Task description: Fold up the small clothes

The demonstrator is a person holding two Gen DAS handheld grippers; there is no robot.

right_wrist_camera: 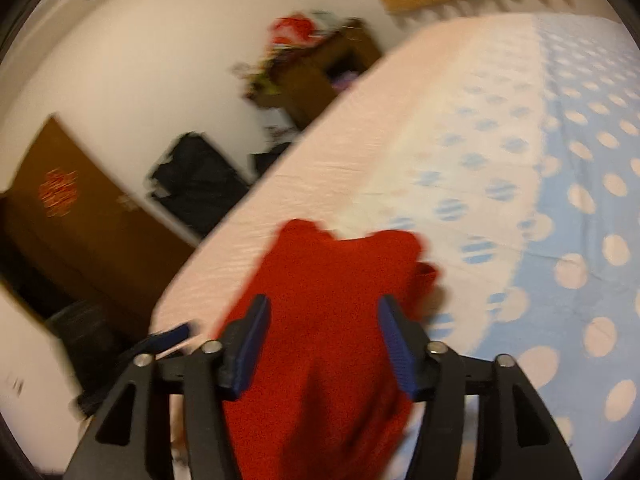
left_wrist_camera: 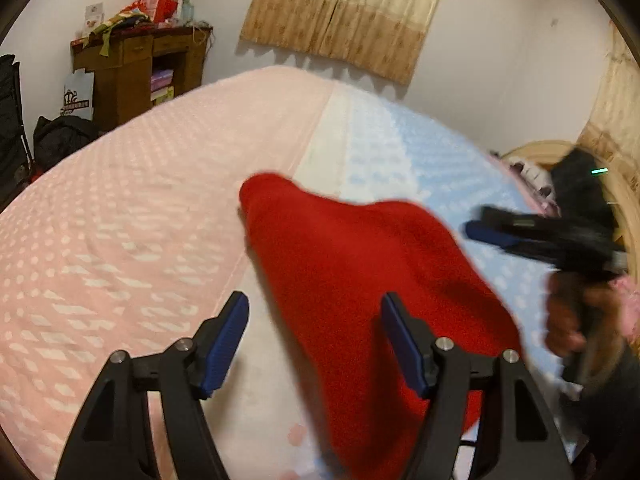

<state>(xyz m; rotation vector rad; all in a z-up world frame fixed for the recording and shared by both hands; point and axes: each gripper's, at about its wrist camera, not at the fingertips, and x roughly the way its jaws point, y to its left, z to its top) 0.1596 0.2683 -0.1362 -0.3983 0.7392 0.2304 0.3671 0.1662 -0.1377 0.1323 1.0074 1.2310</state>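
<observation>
A small red garment lies on the bed, which has a pink, white and blue dotted sheet. My left gripper is open, just above the garment's near left part; its right finger is over the cloth and its left finger over the sheet. My right gripper is open with the garment between and below its fingers. In the left wrist view the right gripper shows blurred at the right, held by a hand. The left gripper's tip shows at the lower left of the right wrist view.
A brown cabinet piled with items stands past the bed's far left corner, with dark bags on the floor beside it. A curtain hangs on the far wall. A wooden headboard is at the right.
</observation>
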